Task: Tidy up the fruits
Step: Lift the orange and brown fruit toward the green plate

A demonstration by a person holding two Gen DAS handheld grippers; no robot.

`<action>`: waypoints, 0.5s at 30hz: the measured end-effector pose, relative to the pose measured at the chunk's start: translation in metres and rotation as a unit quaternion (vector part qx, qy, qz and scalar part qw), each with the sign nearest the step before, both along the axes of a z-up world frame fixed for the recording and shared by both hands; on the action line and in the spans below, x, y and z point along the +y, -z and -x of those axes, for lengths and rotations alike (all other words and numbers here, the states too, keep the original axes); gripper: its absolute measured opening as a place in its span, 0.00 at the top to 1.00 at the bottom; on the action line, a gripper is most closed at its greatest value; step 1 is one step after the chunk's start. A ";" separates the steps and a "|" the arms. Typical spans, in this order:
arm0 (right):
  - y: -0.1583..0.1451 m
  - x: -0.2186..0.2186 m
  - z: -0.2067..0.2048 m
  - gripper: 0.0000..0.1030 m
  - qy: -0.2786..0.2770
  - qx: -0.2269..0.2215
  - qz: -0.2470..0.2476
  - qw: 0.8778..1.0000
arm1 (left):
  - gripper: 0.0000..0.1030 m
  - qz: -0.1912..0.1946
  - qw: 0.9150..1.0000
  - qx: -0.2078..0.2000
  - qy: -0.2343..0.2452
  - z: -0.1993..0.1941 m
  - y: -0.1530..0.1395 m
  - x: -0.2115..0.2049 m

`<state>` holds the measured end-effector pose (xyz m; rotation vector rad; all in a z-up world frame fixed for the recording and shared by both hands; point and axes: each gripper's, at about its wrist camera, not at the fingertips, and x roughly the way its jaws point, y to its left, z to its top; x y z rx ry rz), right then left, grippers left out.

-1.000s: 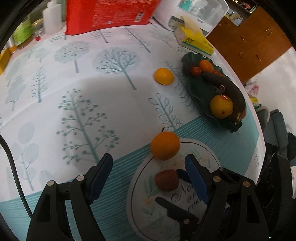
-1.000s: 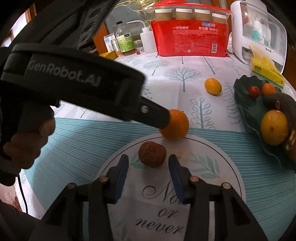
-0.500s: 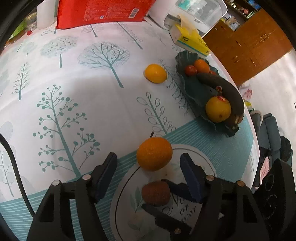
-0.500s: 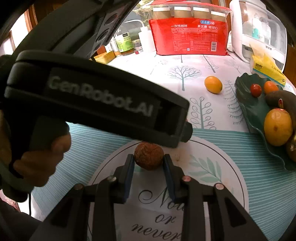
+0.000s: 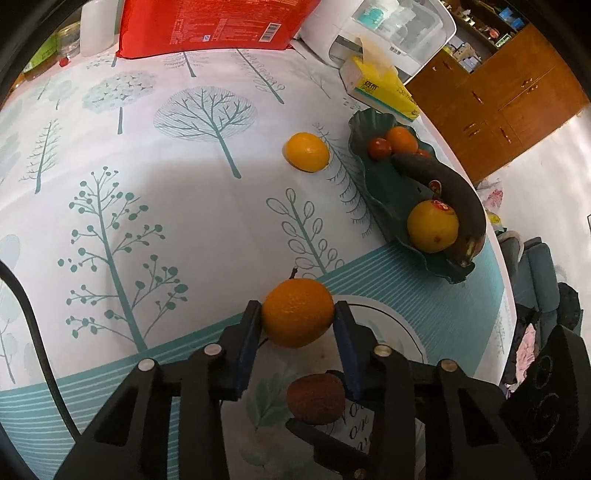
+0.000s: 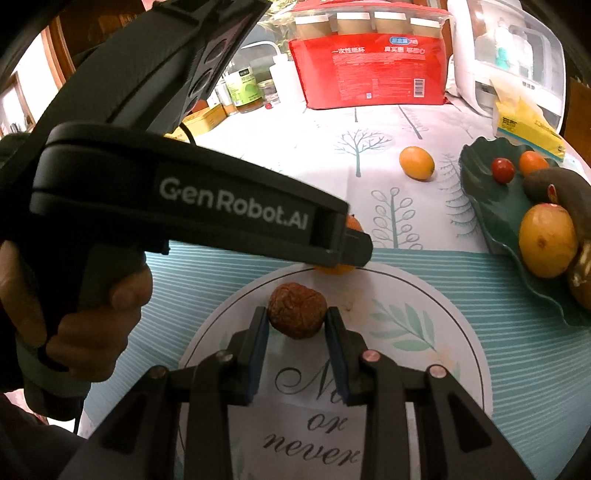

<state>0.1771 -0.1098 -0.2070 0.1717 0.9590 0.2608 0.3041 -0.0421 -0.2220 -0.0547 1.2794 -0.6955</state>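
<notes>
My left gripper [image 5: 297, 325] is shut on an orange [image 5: 297, 317] at the edge of the round printed mat [image 5: 406, 332]. My right gripper [image 6: 297, 325] is shut on a wrinkled brown fruit [image 6: 297, 314] on the same mat [image 6: 424, 332]; this fruit also shows in the left wrist view [image 5: 316, 397]. The orange [image 6: 338, 268] is mostly hidden behind the left gripper's body [image 6: 184, 206]. A dark green leaf-shaped dish [image 5: 388, 195] on the right holds a yellow orange [image 5: 432, 230], a dark banana [image 5: 450, 192], a small tomato [image 5: 379, 147] and a small orange fruit [image 5: 402, 139].
A loose yellow-orange fruit [image 5: 307, 152] lies on the tree-print tablecloth left of the dish. A red package [image 5: 210, 26], a white appliance [image 5: 388, 33], a yellow tissue box [image 5: 380, 92] and bottles [image 6: 243, 92] stand at the back. The table edge runs along the right.
My left gripper moved forward around the orange and closed on it. My right gripper closed on the brown fruit.
</notes>
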 end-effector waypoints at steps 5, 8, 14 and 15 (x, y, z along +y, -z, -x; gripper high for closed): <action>-0.003 -0.006 0.006 0.70 0.012 -0.003 0.000 1.000 | 0.63 -0.003 1.000 -0.008 -0.007 0.005 -0.003 -0.001; -0.006 -0.010 0.011 0.70 0.020 -0.005 0.000 1.000 | 0.64 -0.002 1.000 -0.015 -0.010 0.009 -0.008 0.000; -0.013 -0.016 0.025 0.70 0.032 -0.010 -0.004 0.999 | 0.64 0.005 1.000 -0.020 -0.017 0.020 -0.019 0.006; -0.014 -0.017 0.027 0.70 0.034 -0.011 -0.004 0.999 | 0.64 0.006 1.000 -0.021 -0.018 0.022 -0.021 0.007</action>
